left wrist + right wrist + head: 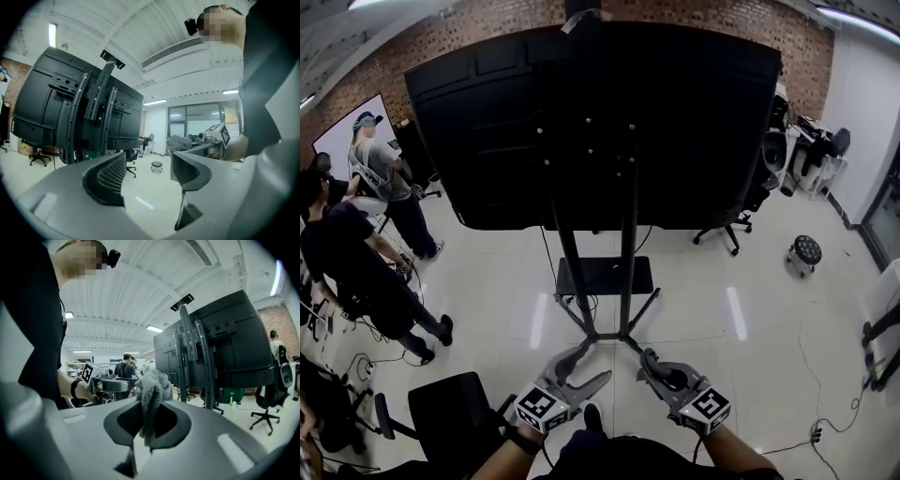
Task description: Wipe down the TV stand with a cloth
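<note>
The right gripper (149,416) pinches one fold of fluffy grey cloth (151,390), which could slip against the black metal TV stand (627,253); the left gripper (147,168) gapes empty.

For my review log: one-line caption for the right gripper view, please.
Right hand-held gripper shut on a grey cloth, facing the back of the TV stand.

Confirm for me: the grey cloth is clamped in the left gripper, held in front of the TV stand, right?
Not the left. The right gripper view shows the grey cloth pinched between the shut jaws of the right gripper; the left gripper is open and empty. It is indeed held in front of the TV stand.
</note>
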Motion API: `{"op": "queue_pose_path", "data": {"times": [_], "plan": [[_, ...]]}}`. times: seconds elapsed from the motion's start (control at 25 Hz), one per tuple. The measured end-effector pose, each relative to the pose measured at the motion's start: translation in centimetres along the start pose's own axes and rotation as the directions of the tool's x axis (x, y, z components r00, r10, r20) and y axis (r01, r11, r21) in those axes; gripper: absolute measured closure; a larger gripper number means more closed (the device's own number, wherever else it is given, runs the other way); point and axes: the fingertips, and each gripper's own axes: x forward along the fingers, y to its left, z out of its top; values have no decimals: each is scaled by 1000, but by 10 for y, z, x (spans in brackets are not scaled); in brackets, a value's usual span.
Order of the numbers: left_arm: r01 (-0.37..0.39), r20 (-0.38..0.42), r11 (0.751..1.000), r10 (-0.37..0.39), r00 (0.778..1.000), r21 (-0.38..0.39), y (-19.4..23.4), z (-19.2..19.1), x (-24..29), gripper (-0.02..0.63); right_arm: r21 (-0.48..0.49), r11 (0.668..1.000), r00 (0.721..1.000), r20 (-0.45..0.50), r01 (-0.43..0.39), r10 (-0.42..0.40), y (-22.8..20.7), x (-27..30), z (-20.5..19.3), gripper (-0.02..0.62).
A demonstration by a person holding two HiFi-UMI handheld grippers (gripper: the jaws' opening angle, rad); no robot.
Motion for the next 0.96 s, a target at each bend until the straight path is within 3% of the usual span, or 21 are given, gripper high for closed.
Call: {"op": "queue_pose_path", "data": {"times": [0.24,0.44,0.64,0.96], "plan": [[-17,16,1000,17,1000,24,-28,3,-23,272,7,1000,1000,18,-26,26,24,-14,-2,577],[13,9,999,-13,1000,32,-41,6,-34,272,0,1000,999,39,-24,24,37,-14,6,577],[18,37,997,-20,999,69,-40,21,-53,272,-24,999,998,52,-24,25,55,-7,16,577],[30,15,997,-31,999,68,-32,17,-93,272,-72,997,996,86,-14,21,94,7,42,577]]}}
